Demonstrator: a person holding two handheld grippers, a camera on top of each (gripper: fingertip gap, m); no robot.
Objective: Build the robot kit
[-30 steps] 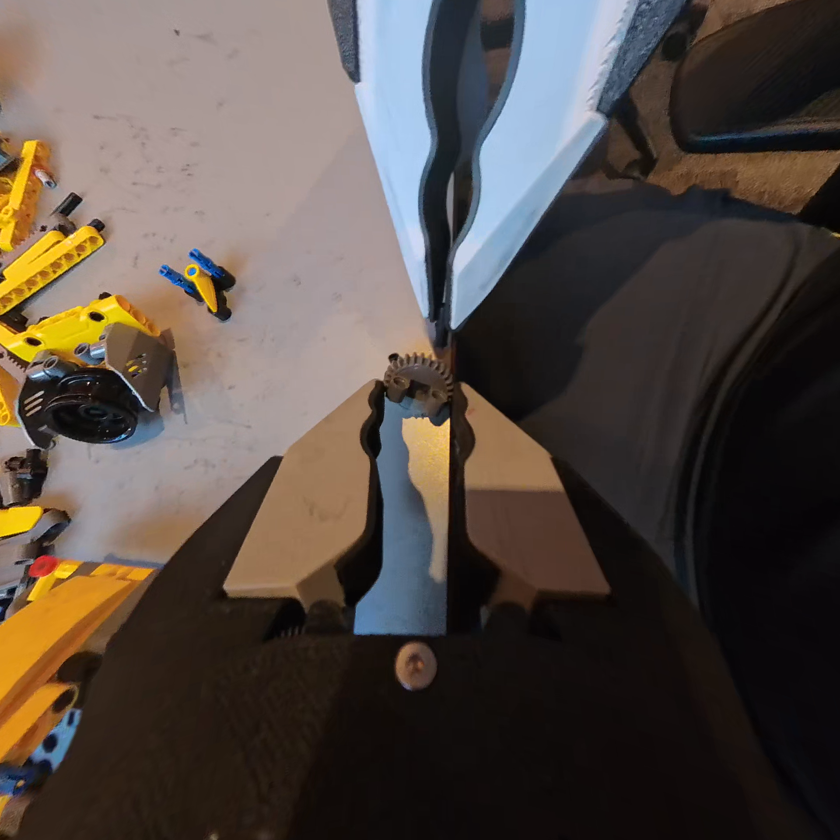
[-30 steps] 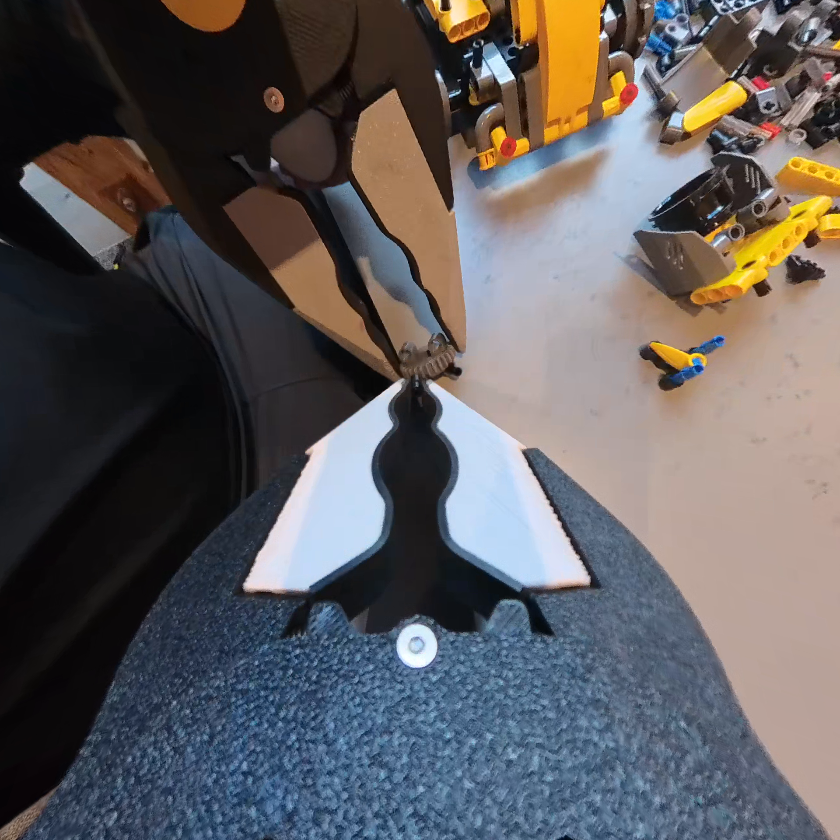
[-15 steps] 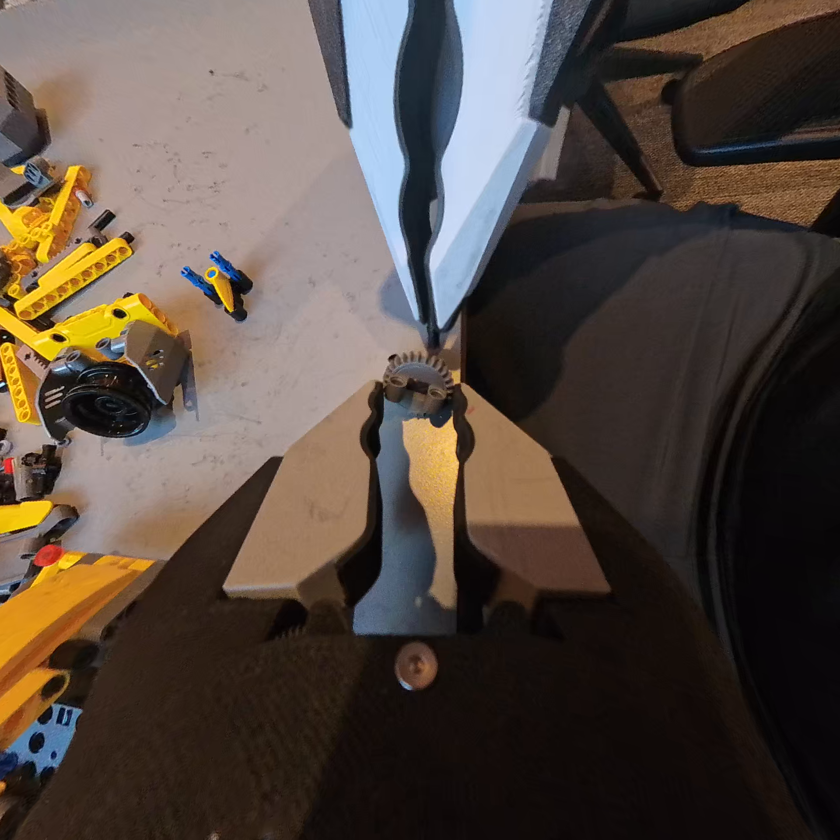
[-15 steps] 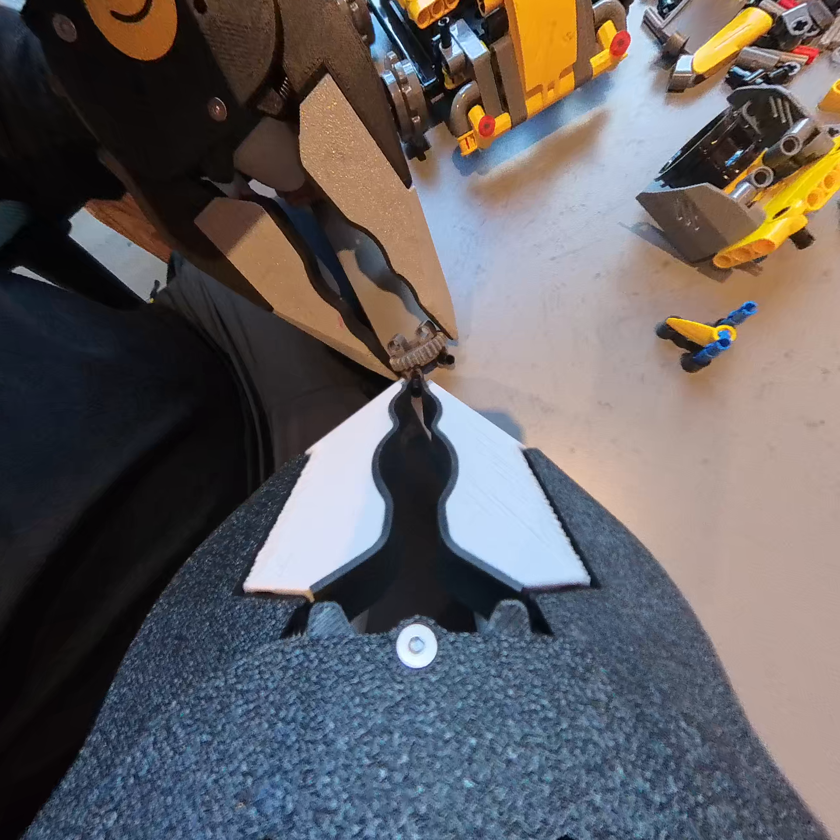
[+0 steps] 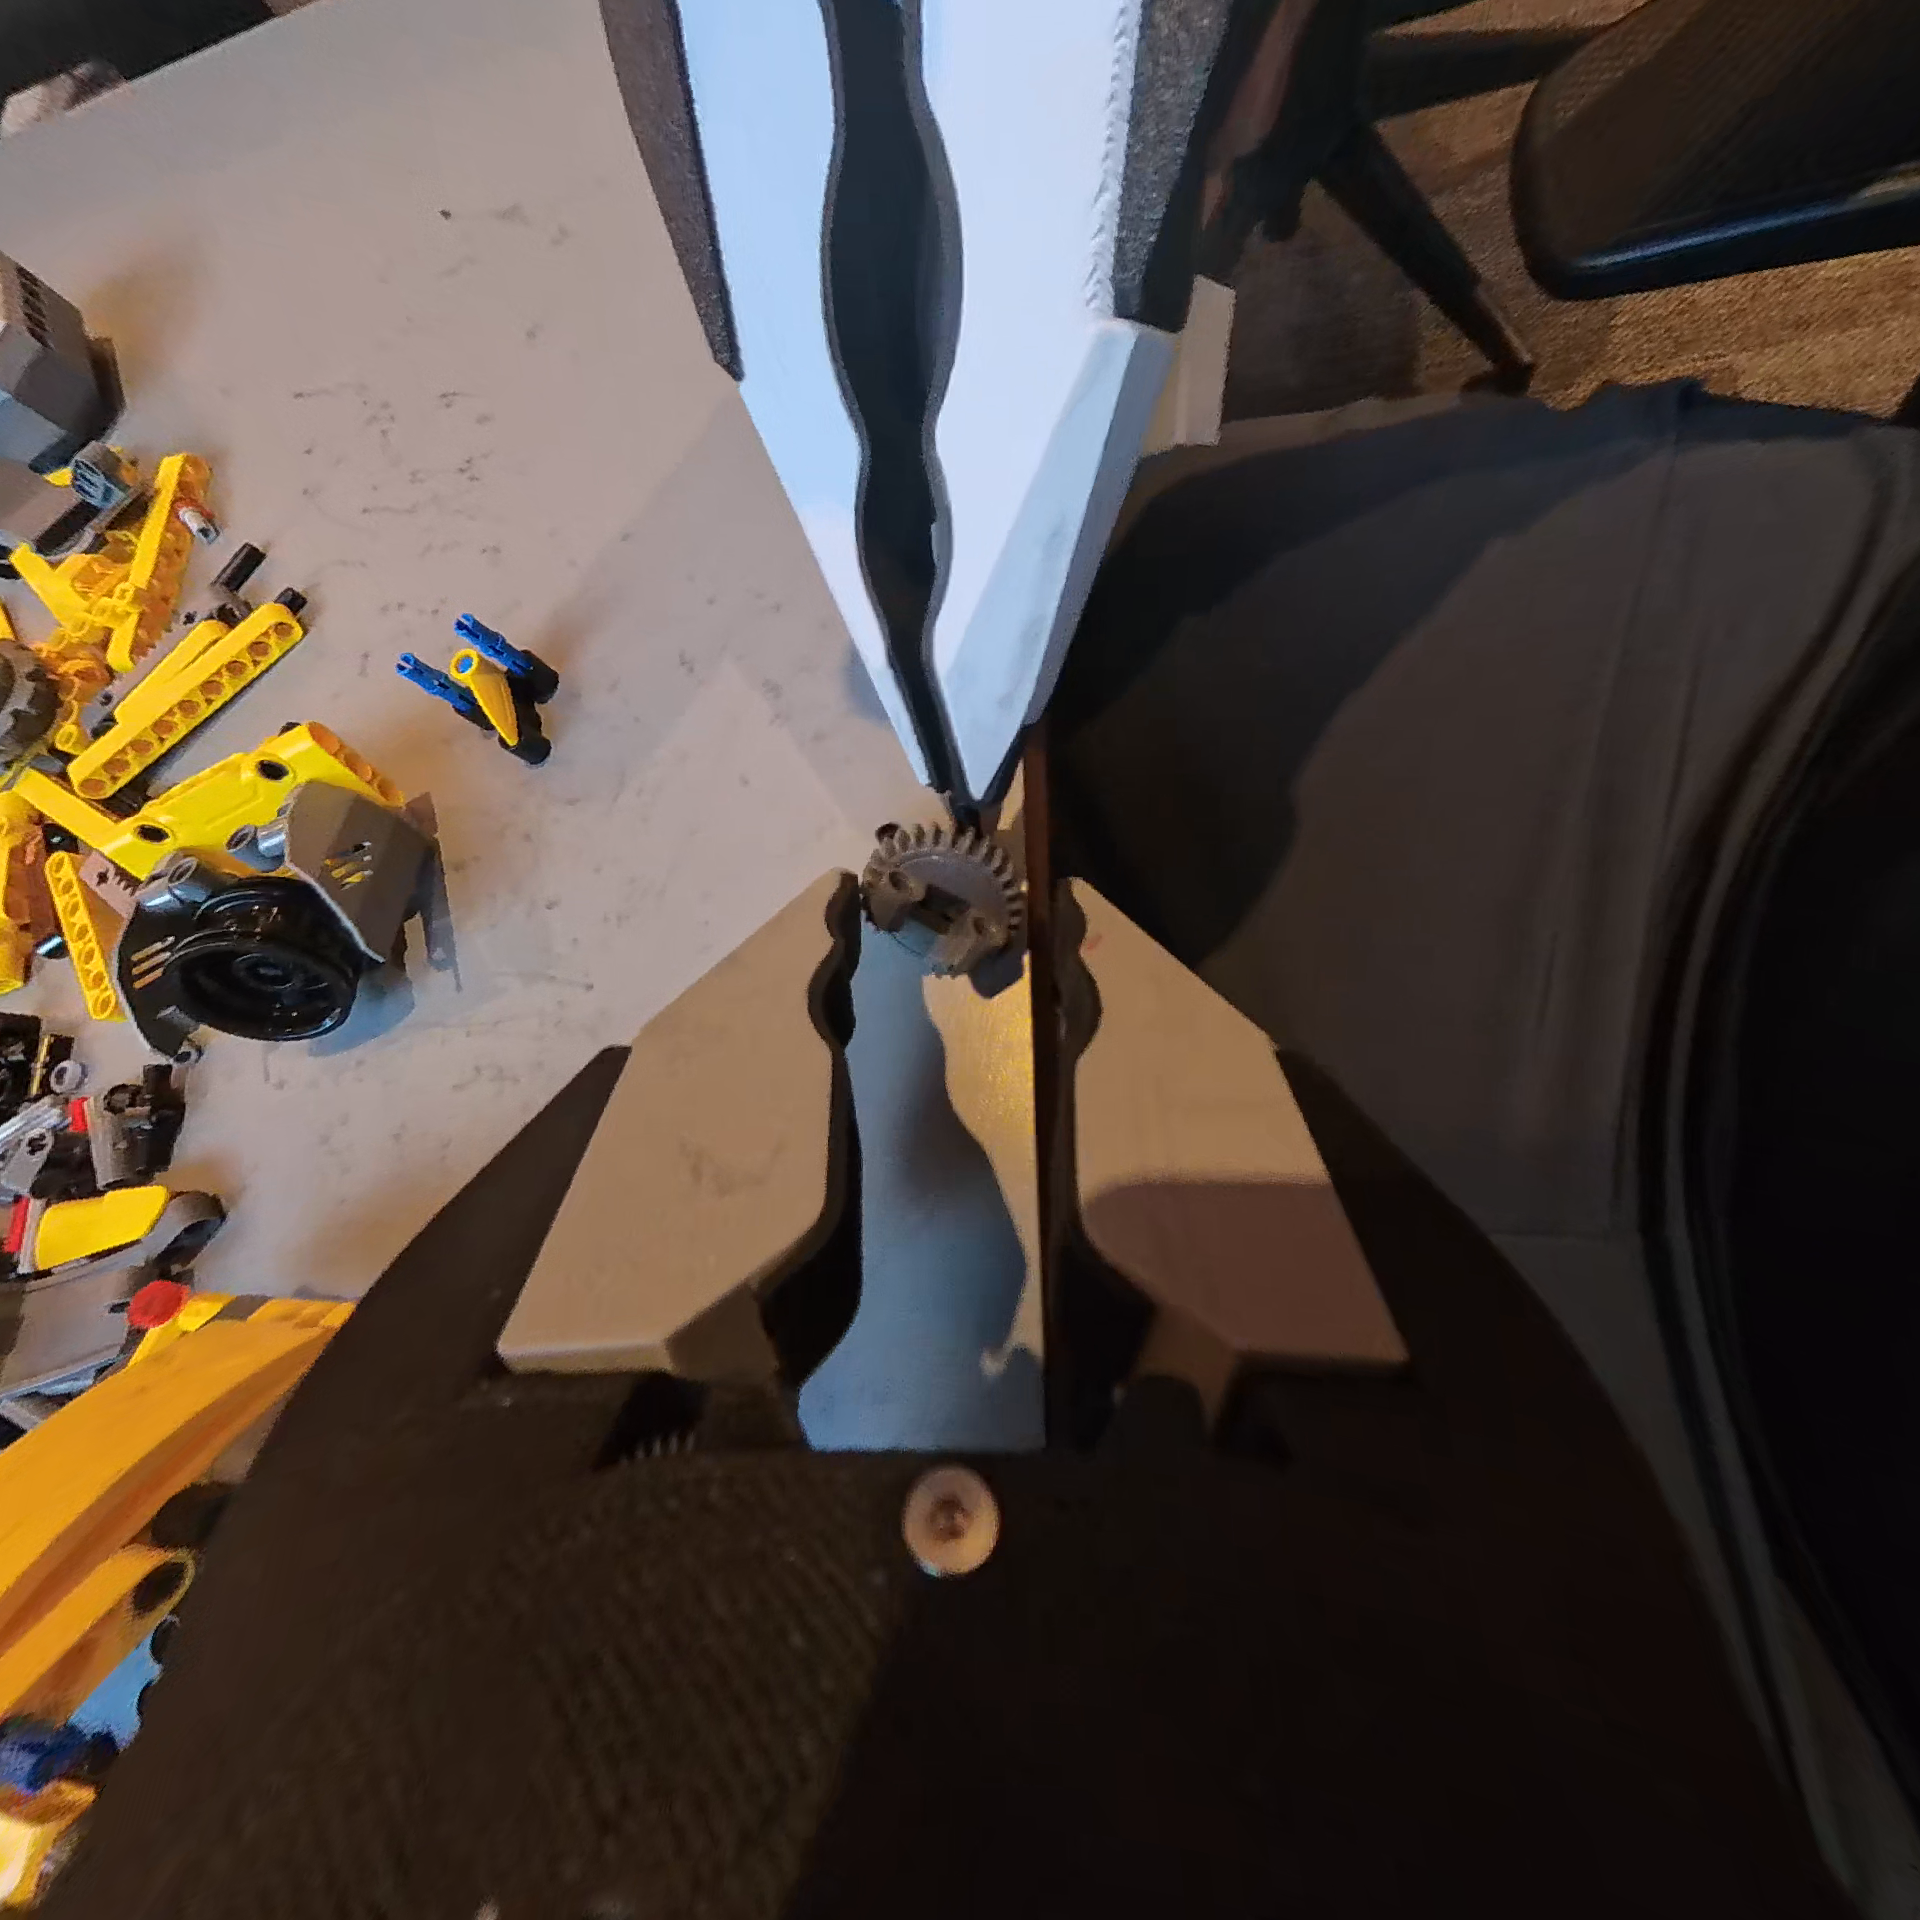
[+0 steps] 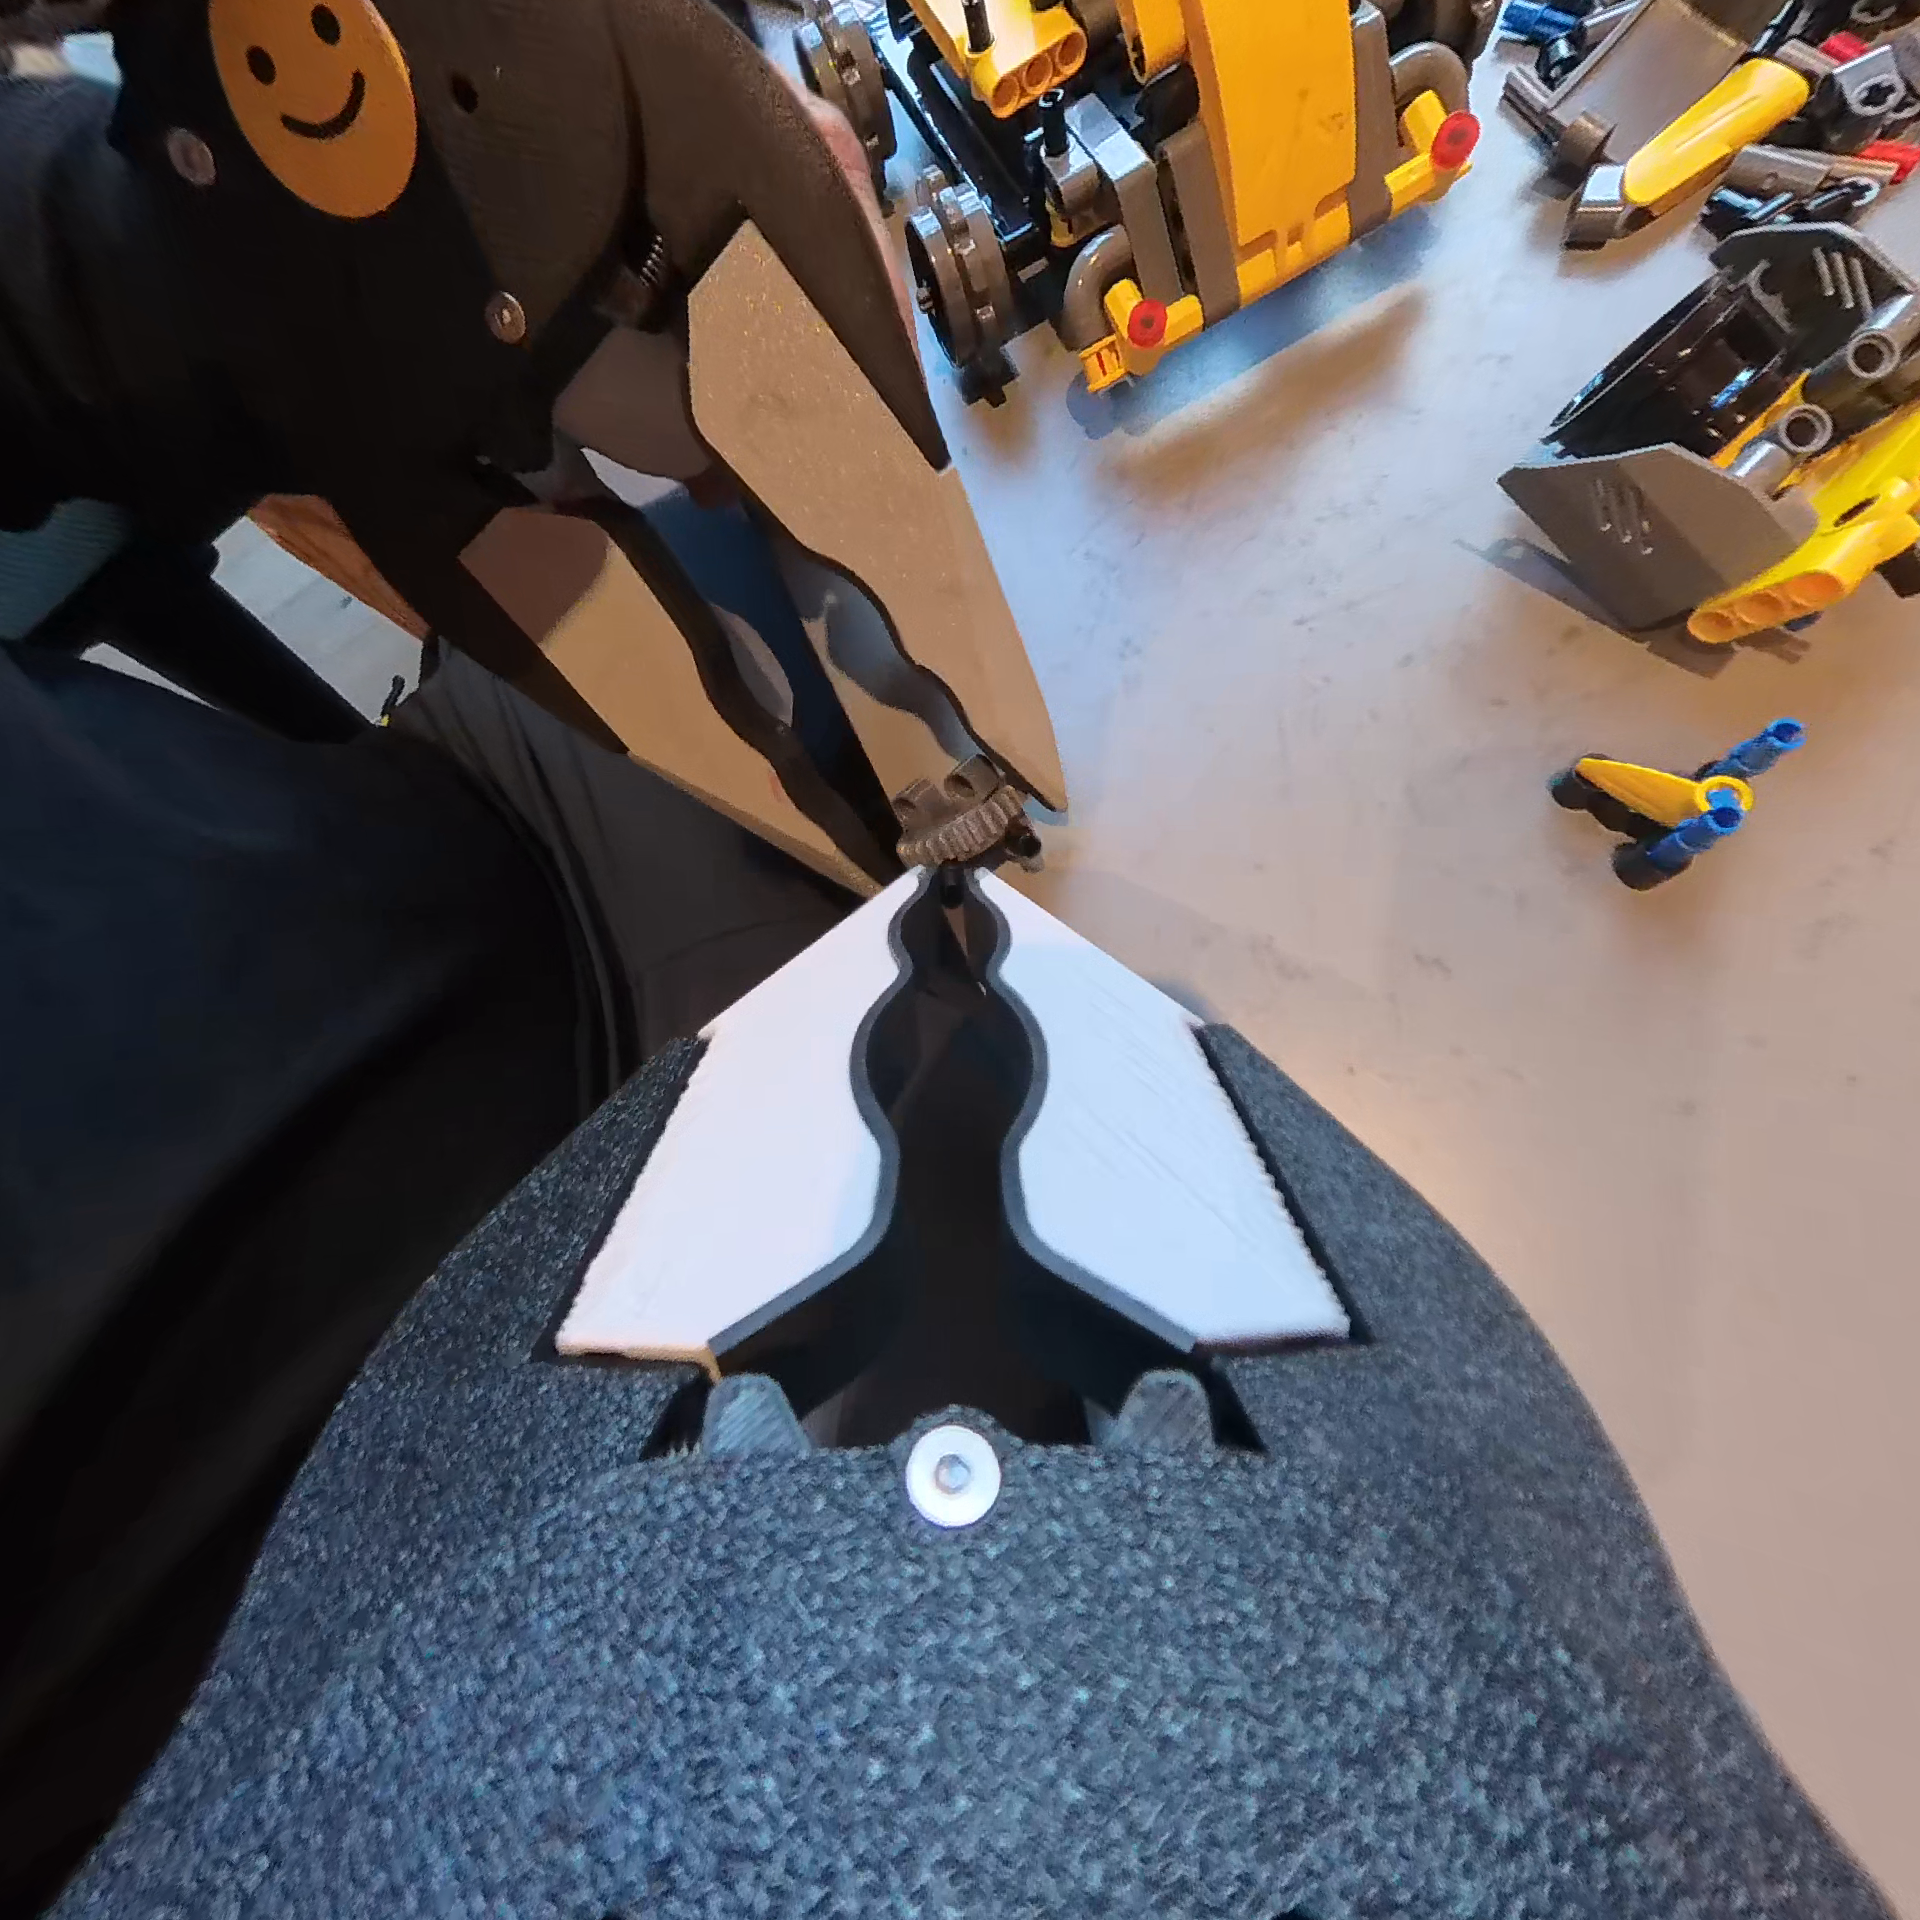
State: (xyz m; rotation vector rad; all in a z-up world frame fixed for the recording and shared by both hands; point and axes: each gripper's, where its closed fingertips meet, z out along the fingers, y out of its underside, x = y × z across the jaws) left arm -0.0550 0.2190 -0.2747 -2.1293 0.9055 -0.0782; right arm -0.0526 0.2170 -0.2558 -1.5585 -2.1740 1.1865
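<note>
Left gripper (image 5: 945, 904): grey fingers, black body, lower centre of the left wrist view; tips pinch the gear by its rim.
Gear (image 5: 943, 902): dark grey toothed wheel at the frame's centre, over the table edge; flat face toward the left camera, axis along the left fingers, so edge-on in the right wrist view (image 6: 961, 826).
Right gripper (image 6: 951, 894): white fingers, speckled dark body; tips pressed nearly together on a thin black pin (image 6: 954, 909), almost touching the gear's underside. The pin's long axis runs along the white fingers, toward the gear.
Table (image 5: 540, 312): pale, scuffed surface, upper left of the left wrist view.
Small piece (image 5: 488, 691): yellow cone with 2 blue pins and black ends, left of the white fingers, well apart.
Wheel assembly (image 5: 239, 894): black wheel, grey panel, yellow beams, left edge.
Yellow vehicle build (image 6: 1195, 156): top of the right wrist view, behind the left gripper.
Person: dark clothing (image 5: 1507, 935) fills the right side, just beside both grippers.
Chair (image 5: 1714, 135): dark, upper right.
</note>
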